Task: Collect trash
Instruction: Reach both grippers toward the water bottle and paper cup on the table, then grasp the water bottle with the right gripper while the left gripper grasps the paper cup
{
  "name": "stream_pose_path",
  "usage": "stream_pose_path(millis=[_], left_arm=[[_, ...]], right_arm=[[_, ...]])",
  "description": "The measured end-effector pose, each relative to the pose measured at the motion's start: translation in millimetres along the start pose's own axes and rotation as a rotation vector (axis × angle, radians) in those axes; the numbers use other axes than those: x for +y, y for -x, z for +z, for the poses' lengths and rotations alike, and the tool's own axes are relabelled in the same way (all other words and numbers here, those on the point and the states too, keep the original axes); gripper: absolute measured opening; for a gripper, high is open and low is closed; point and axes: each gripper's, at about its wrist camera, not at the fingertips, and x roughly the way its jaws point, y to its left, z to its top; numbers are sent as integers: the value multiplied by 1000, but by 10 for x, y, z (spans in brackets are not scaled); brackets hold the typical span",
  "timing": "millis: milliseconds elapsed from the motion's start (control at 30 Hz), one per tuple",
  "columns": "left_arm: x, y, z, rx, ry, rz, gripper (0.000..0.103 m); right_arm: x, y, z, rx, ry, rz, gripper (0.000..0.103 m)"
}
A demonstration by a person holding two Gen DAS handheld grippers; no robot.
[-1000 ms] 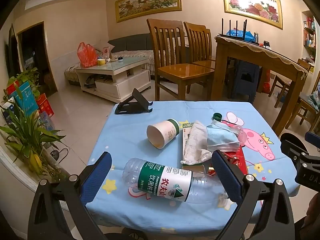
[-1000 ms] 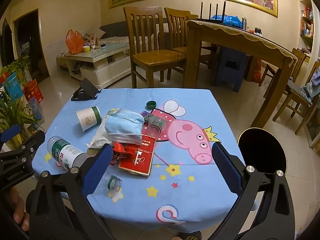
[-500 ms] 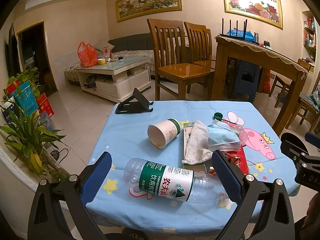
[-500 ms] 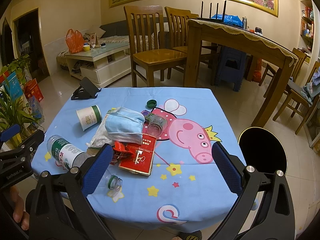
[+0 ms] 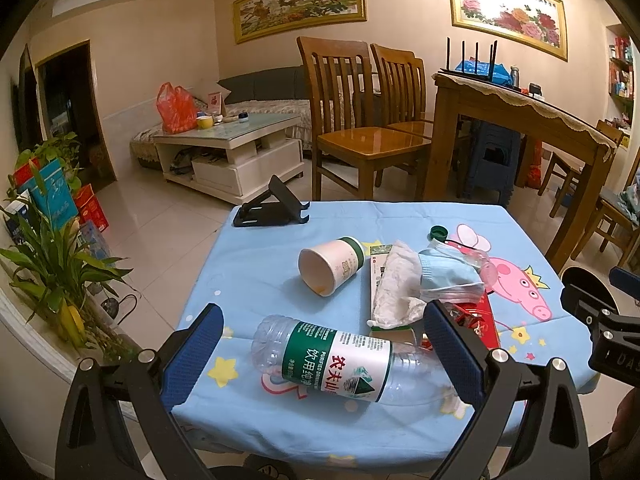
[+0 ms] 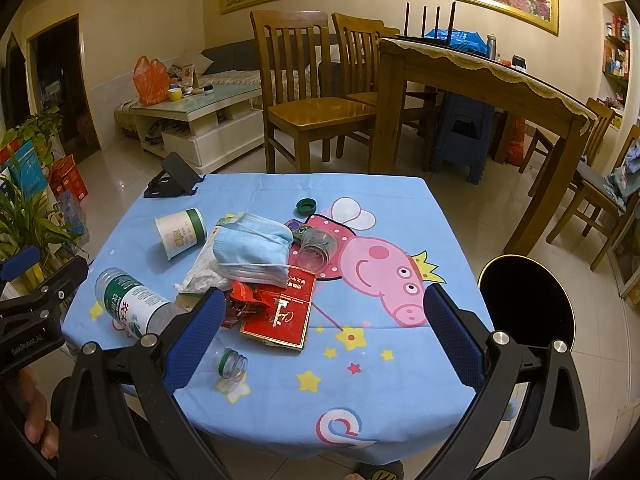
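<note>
Trash lies on a blue cartoon tablecloth (image 6: 360, 380). A clear plastic bottle (image 5: 340, 362) with a green and white label lies on its side between the open fingers of my left gripper (image 5: 324, 356); contact is not clear. Beyond it lie a tipped paper cup (image 5: 330, 266), a crumpled tissue (image 5: 396, 286) and a blue face mask (image 5: 448, 274). My right gripper (image 6: 324, 344) is open and empty over the table's near edge, close to a red cigarette box (image 6: 280, 316), a red wrapper (image 6: 246, 298) and the bottle's neck (image 6: 232, 364). A small clear jar (image 6: 318, 248) and a green cap (image 6: 306, 205) lie farther back.
A black phone stand (image 5: 272, 210) sits at the table's far left corner. A black round bin (image 6: 526, 304) stands on the floor right of the table. Wooden chairs (image 6: 308, 96) and a dining table (image 6: 480, 76) stand behind. Potted plants (image 5: 52, 264) stand on the left.
Both grippers have eased slightly forward toward the table. Nothing on the table has moved.
</note>
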Motion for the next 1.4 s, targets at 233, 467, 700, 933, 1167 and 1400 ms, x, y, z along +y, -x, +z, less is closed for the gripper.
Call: stream_pose_path(millis=[233,467,700,933,1167,1400], left_arm=[[170,2,-35,-63,15,22,97],[432,-35,-77,-43,51,22,97],[996,-196,-135,-40,104,165,97],[2062,-443,-431,-10,165,374,97],[2428,-465,-834,137,184,285,97],[2040,-637,-567,146,227,89,96]], right_arm=[[179,-69,-79,12,41,35,98],[434,-118,-62,32,114,45,98],[1033,-145,-54,50,377,249,98],[2150,-553,-218,212,856,492,92],[2588,-1225,-376,343,1067,348,65],[2513,-1371,-209,396,982,370,65]])
